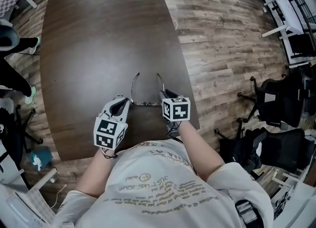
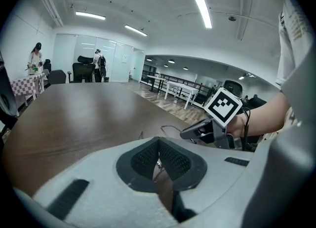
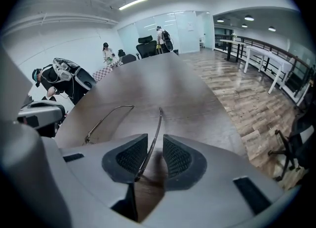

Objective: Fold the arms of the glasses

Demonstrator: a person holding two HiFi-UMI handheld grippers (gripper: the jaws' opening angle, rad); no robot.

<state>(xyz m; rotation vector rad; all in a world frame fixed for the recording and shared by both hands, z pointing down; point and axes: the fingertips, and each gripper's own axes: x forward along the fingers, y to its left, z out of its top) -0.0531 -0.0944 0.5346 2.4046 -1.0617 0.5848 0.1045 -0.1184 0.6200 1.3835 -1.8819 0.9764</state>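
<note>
Now both grippers are at the glasses

Both forearms reach forward from the bottom of the head view, each tilted down toward the near edge of the brown table [image 1: 98,49]. The left gripper [image 1: 123,103] meets the left corner of the glasses [image 1: 146,104]. Its pads are pressed together, with a sliver of the wire frame pinched between them. The right gripper [image 1: 166,94] points down at the right corner, jaws a narrow way apart. The right arm of the glasses [image 3: 156,129] runs between its pads, nearer the one at that view's left, with a gap on the other side. The glasses lie close to the table's near edge, both arms unfolded and pointing away from the person.

The hands are hidden under the gripper bodies and marker cubes. The two grippers cover most of the front of the glasses, and I cannot tell whether it holds lenses. The left gripper's own view shows little more than a wire tip past its body.

Office chairs [image 1: 276,103] stand on the wooden floor [image 1: 222,34] to the right, well apart from the table.
</note>
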